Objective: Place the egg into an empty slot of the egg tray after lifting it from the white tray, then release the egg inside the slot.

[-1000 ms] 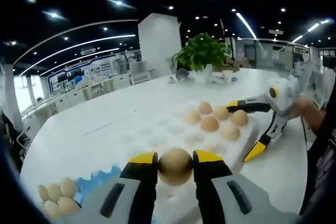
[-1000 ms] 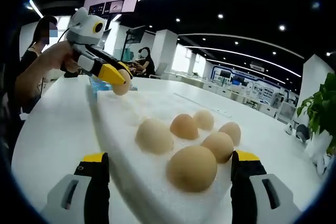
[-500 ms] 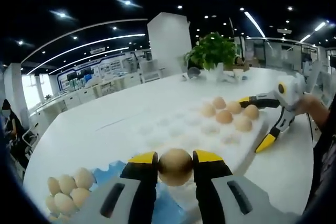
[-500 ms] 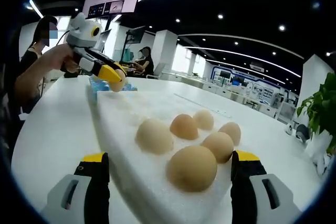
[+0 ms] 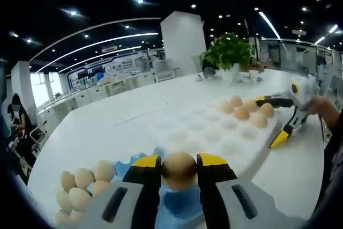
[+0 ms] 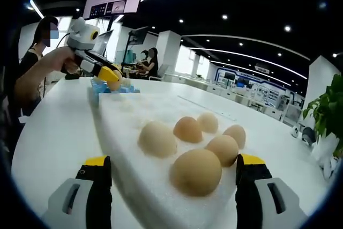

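Egg (image 5: 178,169) sits clamped between my left gripper's (image 5: 179,165) yellow-tipped jaws, held above the blue egg tray (image 5: 185,211) at the near edge of the round white table (image 5: 102,132). At about 8 o'clock in the left gripper view, a cluster of eggs (image 5: 80,186) rests in that blue tray. The white tray (image 5: 214,135) stretches toward 2 o'clock, carrying six eggs (image 5: 247,112) at its far end. My right gripper (image 6: 174,172) has its jaws spread wide on either side of that tray's end, gripping nothing; I see the nearest egg (image 6: 196,172) between them. Around me is an open-plan hall with a dark ceiling, long light strips (image 5: 96,41), a white pillar (image 5: 184,41) and a potted plant (image 5: 229,53).
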Tool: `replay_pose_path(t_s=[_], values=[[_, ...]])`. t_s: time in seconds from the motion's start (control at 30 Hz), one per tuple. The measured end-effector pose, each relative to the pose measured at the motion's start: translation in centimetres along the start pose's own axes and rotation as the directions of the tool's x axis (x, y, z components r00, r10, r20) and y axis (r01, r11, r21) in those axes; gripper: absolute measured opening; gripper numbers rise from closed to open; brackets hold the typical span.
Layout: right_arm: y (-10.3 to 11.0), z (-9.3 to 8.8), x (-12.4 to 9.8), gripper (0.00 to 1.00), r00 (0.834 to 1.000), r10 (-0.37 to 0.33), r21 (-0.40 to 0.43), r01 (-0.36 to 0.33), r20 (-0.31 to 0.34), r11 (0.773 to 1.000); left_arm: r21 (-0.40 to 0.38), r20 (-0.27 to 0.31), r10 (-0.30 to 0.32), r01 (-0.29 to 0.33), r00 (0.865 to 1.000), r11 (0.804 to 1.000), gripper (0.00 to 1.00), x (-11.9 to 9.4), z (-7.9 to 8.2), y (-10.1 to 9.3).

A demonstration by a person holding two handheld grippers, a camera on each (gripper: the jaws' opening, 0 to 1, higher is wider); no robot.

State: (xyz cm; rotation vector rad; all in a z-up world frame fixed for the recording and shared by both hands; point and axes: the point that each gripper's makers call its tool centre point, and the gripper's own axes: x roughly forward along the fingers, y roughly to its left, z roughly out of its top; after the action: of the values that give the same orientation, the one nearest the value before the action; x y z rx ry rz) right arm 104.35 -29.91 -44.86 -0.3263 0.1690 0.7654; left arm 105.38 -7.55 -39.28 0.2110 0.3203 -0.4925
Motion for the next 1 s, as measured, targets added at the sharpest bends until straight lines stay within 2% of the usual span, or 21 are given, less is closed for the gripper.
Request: replay_pose_path(t_s=[0.5, 1.0], values=[[0.0, 0.1, 0.0, 1.0, 1.0, -0.004, 0.001, 0.004, -0.002, 1.0, -0.035, -0.002, 0.087, -0.087, 0.996, 0.996, 0.26, -2.1, -1.1, 3.3], [0.0, 0.1, 0.0, 1.0, 1.0, -0.007, 0.001, 0.007, -0.002, 1.0, -0.07, -0.001, 0.162, -0.162, 0.987, 0.984, 0.26, -4.4, -2.1, 6.1]])
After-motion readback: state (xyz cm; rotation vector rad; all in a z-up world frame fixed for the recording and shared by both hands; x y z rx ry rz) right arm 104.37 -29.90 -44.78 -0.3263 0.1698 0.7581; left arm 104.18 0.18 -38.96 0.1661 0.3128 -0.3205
